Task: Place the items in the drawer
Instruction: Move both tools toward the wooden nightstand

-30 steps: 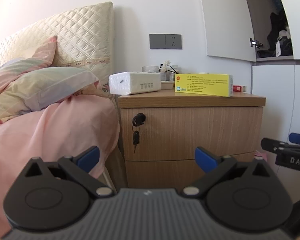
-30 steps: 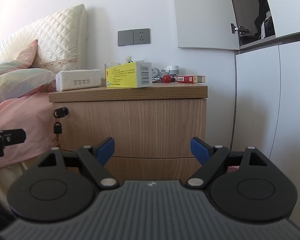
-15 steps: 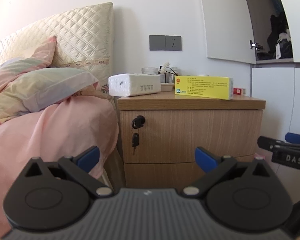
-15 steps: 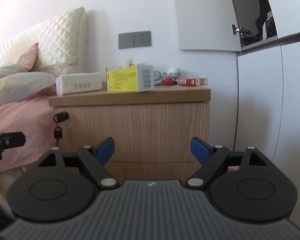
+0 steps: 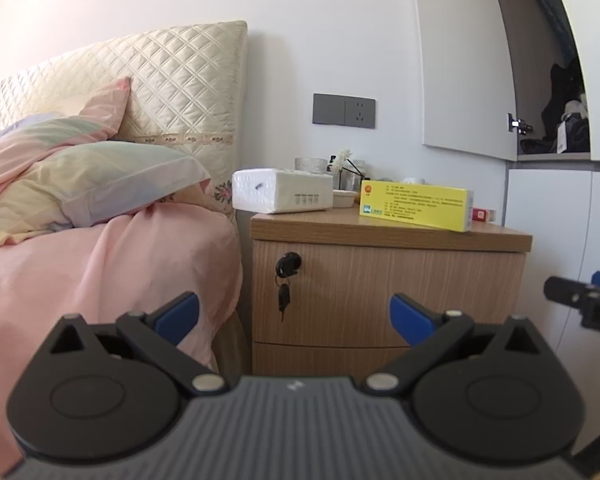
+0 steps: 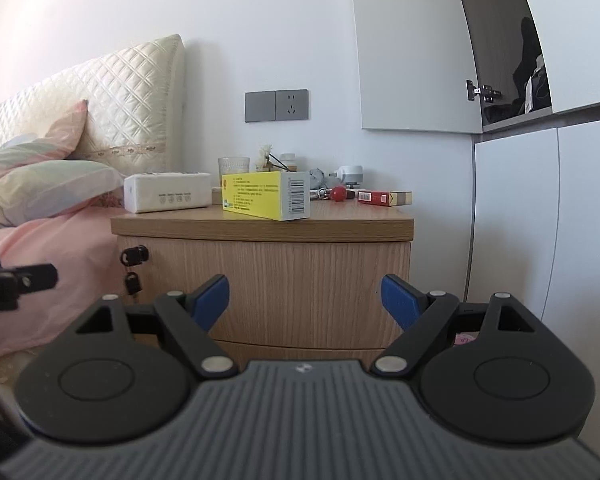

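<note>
L gripper point(image 5: 294, 318): jaws spread wide, nothing btwn them; aimed at front of nightstand, well short of it.
R gripper point(image 6: 305, 300): jaws spread wide, empty; also facing the nightstand front, not touching.
Top drawer point(image 6: 268, 280): closed, key point(image 6: 132, 283) hanging from lock point(image 6: 134, 255) at its upper left corner.
Lower drawer point(image 6: 300, 354): closed, mostly hidden behind R gripper body.
Yellow box point(image 6: 266, 195): lying flat near front edge of nightstand point(image 5: 392, 232) top, about mid-width, barcode end toward right.
Tissue pack point(image 6: 168, 197): white, at left edge of the top, just beside yellow box.
Red pack point(image 6: 384, 197): flat at back right corner of the top.
Red ball point(image 6: 339, 193): btwn yellow box and red pack, toward back edge.
Glass point(image 6: 233, 167): back edge, behind tissue pack/yellow box; small flowers + white plug adapter point(image 6: 350, 173) alongside, details unclear.
Bed point(image 5: 100, 256): left of nightstand, pink sheet, pillows, quilted headboard.
Wall socket point(image 6: 276, 105): above nightstand.
Cupboard point(image 6: 512, 168): white, right of nightstand, upper door ajar.
</note>
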The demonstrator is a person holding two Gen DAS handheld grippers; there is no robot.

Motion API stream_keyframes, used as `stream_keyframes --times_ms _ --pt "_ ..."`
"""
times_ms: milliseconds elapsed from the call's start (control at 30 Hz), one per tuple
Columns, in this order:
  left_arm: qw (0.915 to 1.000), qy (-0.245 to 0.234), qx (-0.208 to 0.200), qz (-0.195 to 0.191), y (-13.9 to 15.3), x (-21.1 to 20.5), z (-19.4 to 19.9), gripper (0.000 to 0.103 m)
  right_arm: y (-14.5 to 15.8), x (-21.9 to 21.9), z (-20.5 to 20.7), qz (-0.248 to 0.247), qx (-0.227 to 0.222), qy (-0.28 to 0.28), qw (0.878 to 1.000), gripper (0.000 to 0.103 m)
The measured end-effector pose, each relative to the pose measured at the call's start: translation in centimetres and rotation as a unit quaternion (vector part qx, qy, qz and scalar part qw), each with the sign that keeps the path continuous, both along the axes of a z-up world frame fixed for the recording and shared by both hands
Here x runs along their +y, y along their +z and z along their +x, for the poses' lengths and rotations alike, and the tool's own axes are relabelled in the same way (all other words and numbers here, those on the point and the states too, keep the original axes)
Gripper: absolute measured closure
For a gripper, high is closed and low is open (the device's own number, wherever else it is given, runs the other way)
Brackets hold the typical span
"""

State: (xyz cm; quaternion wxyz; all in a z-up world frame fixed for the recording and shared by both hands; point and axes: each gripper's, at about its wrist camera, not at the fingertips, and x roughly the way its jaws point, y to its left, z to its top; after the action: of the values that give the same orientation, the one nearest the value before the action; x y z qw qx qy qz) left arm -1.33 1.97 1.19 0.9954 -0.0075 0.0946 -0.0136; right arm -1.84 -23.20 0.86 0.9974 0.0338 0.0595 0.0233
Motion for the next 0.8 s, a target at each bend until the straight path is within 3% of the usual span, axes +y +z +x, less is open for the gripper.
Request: stream_keyframes --times_ms 200,467,567,633,800 --pt "0.9999 -0.004 0.005 0.009 -0.3 -0.4 -0.3 0.0 2.3 0.2 -1.4 0.009 0.007 -0.006 1.0 0.018" --pt "0.9998 0.001 0.016 0.01 -0.7 -0.6 0.3 0.0 2.6 -0.2 -1.1 0.024 0.015 0.021 0.999 0.018" --pt "0.9992 0.015 0.019 0.03 -0.9 -1.2 1.1 0.0 2.3 -1.3 0.0 0.048 0.045 0.017 0.998 0.018" --pt "0.9985 0.027 0.02 0.043 -1.1 -1.5 1.9 0.0 2.6 -1.9 0.1 0.056 0.036 0.023 0.998 0.018" --pt "0.9979 0.027 0.047 0.035 -1.0 -1.7 4.3 0.0 3.1 -2.9 1.4 0.043 0.041 0.015 0.998 0.018"
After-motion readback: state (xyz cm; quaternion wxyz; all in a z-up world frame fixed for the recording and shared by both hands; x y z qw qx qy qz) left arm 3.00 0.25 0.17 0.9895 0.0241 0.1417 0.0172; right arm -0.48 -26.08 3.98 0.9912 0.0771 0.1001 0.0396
